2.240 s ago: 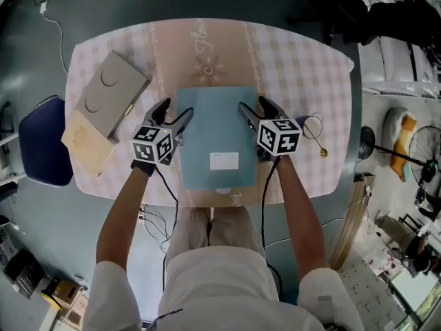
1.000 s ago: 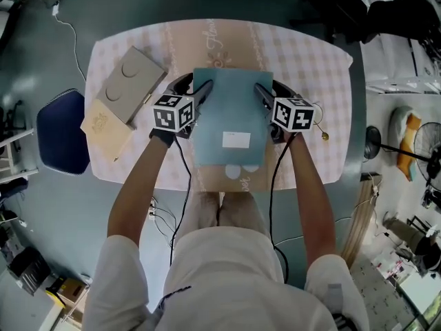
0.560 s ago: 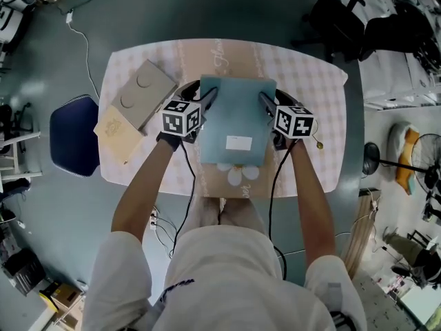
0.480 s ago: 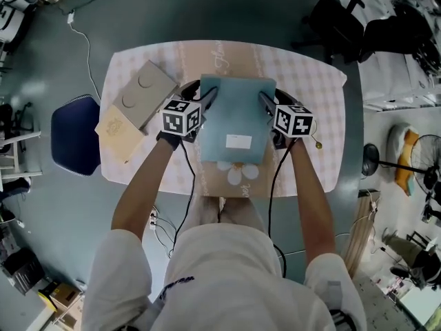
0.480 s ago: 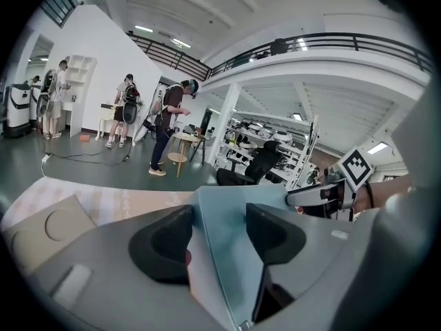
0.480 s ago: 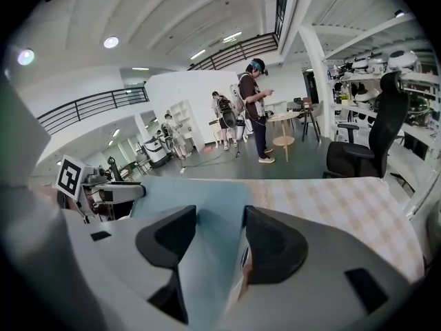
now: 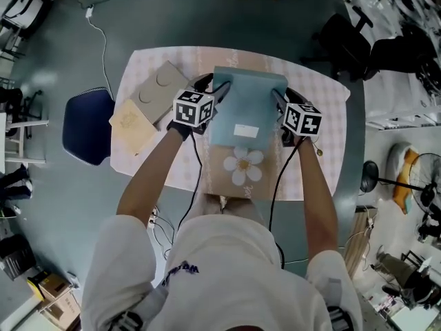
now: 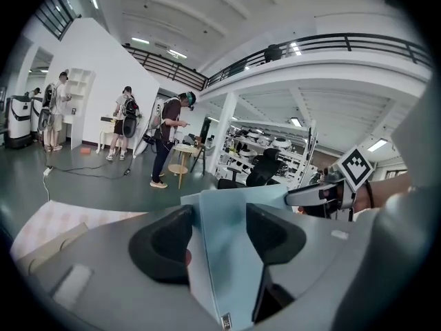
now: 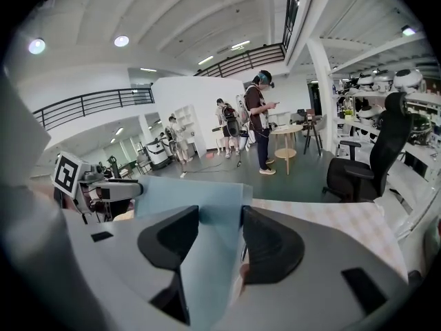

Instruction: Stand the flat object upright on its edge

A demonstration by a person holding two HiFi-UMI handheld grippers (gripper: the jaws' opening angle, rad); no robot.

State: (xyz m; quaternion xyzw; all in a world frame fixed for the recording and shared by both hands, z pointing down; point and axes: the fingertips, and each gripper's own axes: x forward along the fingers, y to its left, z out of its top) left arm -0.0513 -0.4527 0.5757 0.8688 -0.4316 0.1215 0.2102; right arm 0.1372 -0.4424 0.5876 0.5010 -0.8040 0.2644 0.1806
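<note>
Left gripper (image 8: 219, 234): jaws part-spread, both pads pinching the left edge of the blue flat panel (image 8: 231, 216), which runs between them and away from the camera.

Right gripper (image 9: 219, 243): jaws likewise pinching the panel's right edge (image 9: 207, 212). These jaws have just been closing, with the panel edge between them.

Each gripper shows in the other's view across the panel, marker cube up: right one (image 8: 324, 193), left one (image 9: 103, 188).

Head view: left gripper (image 7: 219, 92) and right gripper (image 7: 279, 101) sit opposite each other at the panel's two side edges, arms reaching forward. The panel (image 7: 248, 105) hangs between them above the middle of the table (image 7: 324, 88). Its broad face with a white label (image 7: 246, 130) is turned up towards the head, so it is not standing on its edge. I cannot tell whether its far edge touches the cloth.

Just nearer than the panel's near edge, a white flower motif (image 7: 242, 167) shows on the beige runner. The rest of the cloth is pink check.

Left part of the table: a grey box (image 7: 160, 88) with two circles on its lid, close beside the left gripper's cube. Beside the box lies a cream flat card (image 7: 131, 121), overhanging the left edge of the table.

Off the table to the left stands a dark blue chair (image 7: 86, 126).

By the right gripper's cube lies a small gold trinket (image 7: 319, 151), too small to identify.

In the gripper views, people stand far off in the hall.
</note>
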